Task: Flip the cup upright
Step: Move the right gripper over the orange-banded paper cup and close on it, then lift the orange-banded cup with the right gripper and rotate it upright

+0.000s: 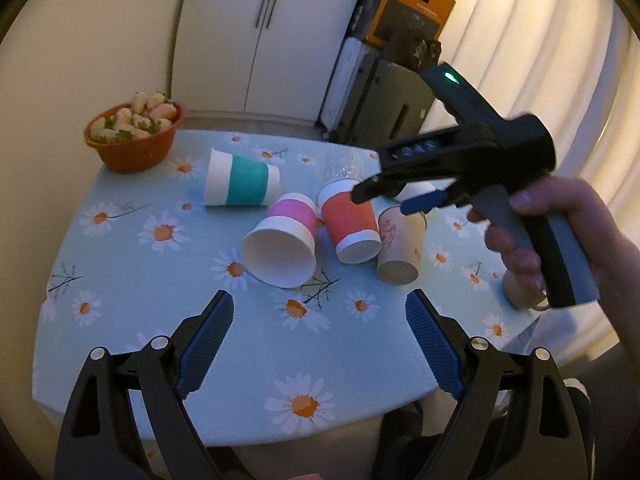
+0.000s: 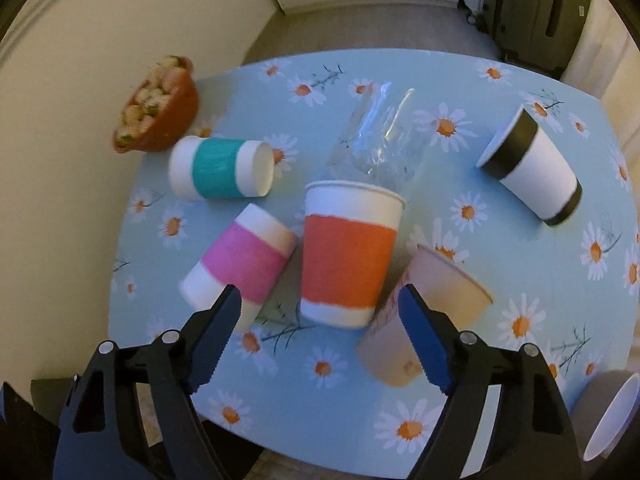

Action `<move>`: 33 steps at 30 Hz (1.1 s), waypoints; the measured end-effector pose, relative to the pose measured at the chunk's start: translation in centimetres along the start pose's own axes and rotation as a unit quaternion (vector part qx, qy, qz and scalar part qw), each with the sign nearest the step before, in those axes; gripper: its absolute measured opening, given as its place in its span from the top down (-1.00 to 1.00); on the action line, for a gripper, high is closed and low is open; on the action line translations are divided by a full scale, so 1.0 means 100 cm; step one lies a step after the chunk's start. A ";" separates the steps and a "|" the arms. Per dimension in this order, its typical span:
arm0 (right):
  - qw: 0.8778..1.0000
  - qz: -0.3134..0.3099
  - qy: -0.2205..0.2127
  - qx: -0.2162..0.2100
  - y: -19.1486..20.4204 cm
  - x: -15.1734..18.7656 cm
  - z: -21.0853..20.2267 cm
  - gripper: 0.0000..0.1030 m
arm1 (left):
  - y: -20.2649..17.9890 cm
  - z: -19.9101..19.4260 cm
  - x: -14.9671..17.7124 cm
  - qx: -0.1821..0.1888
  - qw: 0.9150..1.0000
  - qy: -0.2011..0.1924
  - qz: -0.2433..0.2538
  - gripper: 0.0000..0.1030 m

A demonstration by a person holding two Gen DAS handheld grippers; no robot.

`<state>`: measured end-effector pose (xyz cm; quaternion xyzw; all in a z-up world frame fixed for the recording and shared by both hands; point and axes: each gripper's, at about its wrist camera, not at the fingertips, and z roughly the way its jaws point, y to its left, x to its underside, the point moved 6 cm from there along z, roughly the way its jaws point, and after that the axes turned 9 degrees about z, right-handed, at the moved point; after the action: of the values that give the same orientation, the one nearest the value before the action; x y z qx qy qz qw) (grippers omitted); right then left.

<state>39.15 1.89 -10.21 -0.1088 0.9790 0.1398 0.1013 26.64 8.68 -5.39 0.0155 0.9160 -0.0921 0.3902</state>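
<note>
Orange cup [image 2: 346,254]: on its side mid-table, between the pink cup [image 2: 240,266] and the beige cup [image 2: 428,320], clear cup [image 2: 380,142] behind it.
Right gripper [image 2: 320,300]: jaws wide apart, holding nothing, above the orange cup.
Left gripper [image 1: 320,308]: spread wide, holding nothing, over the tablecloth [image 1: 132,320].
Around: teal cup [image 2: 220,168], black-banded cup [image 2: 528,168], strawberry bowl [image 1: 136,136].

Home kitchen: fridge [image 1: 256,36], daisy-clothed table [image 1: 132,280].
</note>
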 end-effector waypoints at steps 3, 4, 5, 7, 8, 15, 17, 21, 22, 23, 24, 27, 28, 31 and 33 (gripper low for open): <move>1.000 0.007 0.017 0.018 -0.001 -0.009 0.014 -0.45 | 0.000 0.009 0.000 0.006 1.000 0.009 0.005 -0.67; 0.999 0.006 0.022 0.022 0.000 -0.011 0.018 -0.43 | 0.001 0.011 0.000 0.006 1.000 0.011 0.005 -0.67; 0.999 0.005 0.028 0.029 0.000 -0.013 0.024 -0.42 | 0.002 0.014 0.000 0.008 1.000 0.014 0.005 -0.67; 0.998 0.005 0.037 0.042 -0.001 -0.017 0.033 -0.41 | 0.001 0.018 0.002 0.014 1.000 0.019 0.003 -0.67; 0.998 0.005 0.039 0.045 0.000 -0.016 0.036 -0.39 | 0.000 0.018 0.003 0.014 1.000 0.020 0.003 -0.67; 0.996 0.012 0.051 0.067 -0.001 -0.023 0.053 -0.33 | -0.003 0.021 0.008 0.014 1.000 0.025 0.011 -0.67; 0.996 0.018 0.053 0.069 -0.002 -0.025 0.056 -0.32 | -0.003 0.020 0.007 0.014 1.000 0.024 0.011 -0.67; 0.995 0.022 0.054 0.079 -0.002 -0.026 0.059 -0.21 | -0.004 0.018 0.008 0.015 1.000 0.022 0.013 -0.67; 0.995 0.026 0.055 0.075 -0.002 -0.027 0.059 -0.21 | -0.004 0.018 0.008 0.015 1.000 0.022 0.013 -0.67; 0.995 0.028 0.055 0.073 -0.003 -0.027 0.058 -0.21 | -0.004 0.018 0.008 0.015 1.000 0.022 0.012 -0.67; 0.995 0.030 0.056 0.071 -0.003 -0.027 0.057 -0.20 | -0.004 0.018 0.008 0.015 1.000 0.021 0.012 -0.67; 0.996 0.031 0.055 0.068 -0.002 -0.026 0.056 -0.20 | -0.004 0.017 0.008 0.016 1.000 0.020 0.009 -0.67; 0.996 0.030 0.055 0.066 -0.001 -0.026 0.055 -0.20 | -0.004 0.017 0.008 0.015 1.000 0.020 0.009 -0.67; 0.996 0.029 0.054 0.064 0.000 -0.025 0.048 -0.20 | -0.004 0.016 0.008 0.014 1.000 0.019 0.010 -0.67; 0.996 0.026 0.052 0.062 0.001 -0.023 0.042 -0.20 | -0.003 0.014 0.009 0.013 1.000 0.019 0.010 -0.67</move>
<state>42.01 3.61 -13.61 -0.0836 0.9922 0.0756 0.0535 27.01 8.05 -6.95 0.0310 0.9218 -0.0996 0.3734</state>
